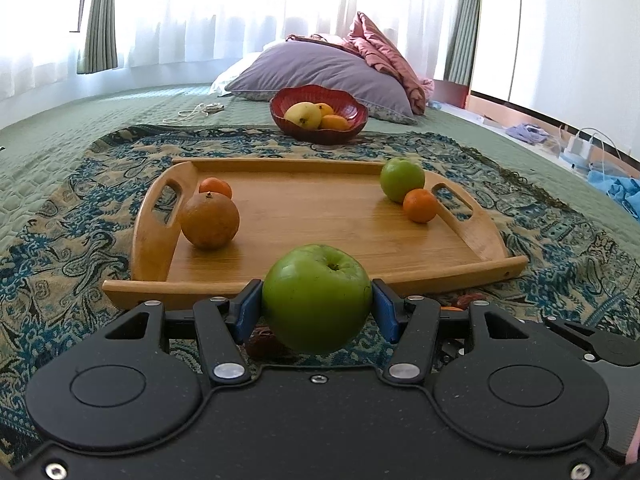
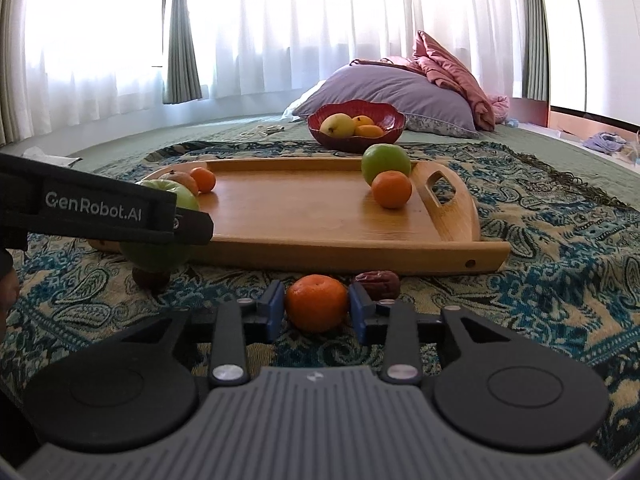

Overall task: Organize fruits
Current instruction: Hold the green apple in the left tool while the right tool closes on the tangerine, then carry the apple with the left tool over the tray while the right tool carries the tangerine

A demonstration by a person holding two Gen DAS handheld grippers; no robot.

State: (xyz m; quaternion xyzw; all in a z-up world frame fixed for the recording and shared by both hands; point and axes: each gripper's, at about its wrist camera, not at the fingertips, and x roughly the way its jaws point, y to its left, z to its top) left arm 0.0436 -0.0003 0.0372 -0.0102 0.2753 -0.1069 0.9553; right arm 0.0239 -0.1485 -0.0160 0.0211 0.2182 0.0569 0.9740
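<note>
My left gripper [image 1: 317,305] is shut on a green apple [image 1: 317,298], held just in front of the wooden tray [image 1: 320,216]. The tray carries a brownish orange [image 1: 209,221], a small tangerine [image 1: 215,188], a second green apple [image 1: 401,179] and another tangerine [image 1: 419,205]. My right gripper [image 2: 316,307] has its blue pads on both sides of a tangerine [image 2: 316,303] on the patterned cloth, before the tray [image 2: 320,216]. The left gripper's body [image 2: 100,212] with its apple [image 2: 160,256] shows at the left.
A red bowl [image 1: 320,114] with a yellow fruit and oranges stands behind the tray, also in the right wrist view [image 2: 356,125]. Dark dates lie on the cloth [image 2: 378,283]. A purple pillow [image 1: 320,68] and pink blanket lie behind. Cables and clothes lie at the right.
</note>
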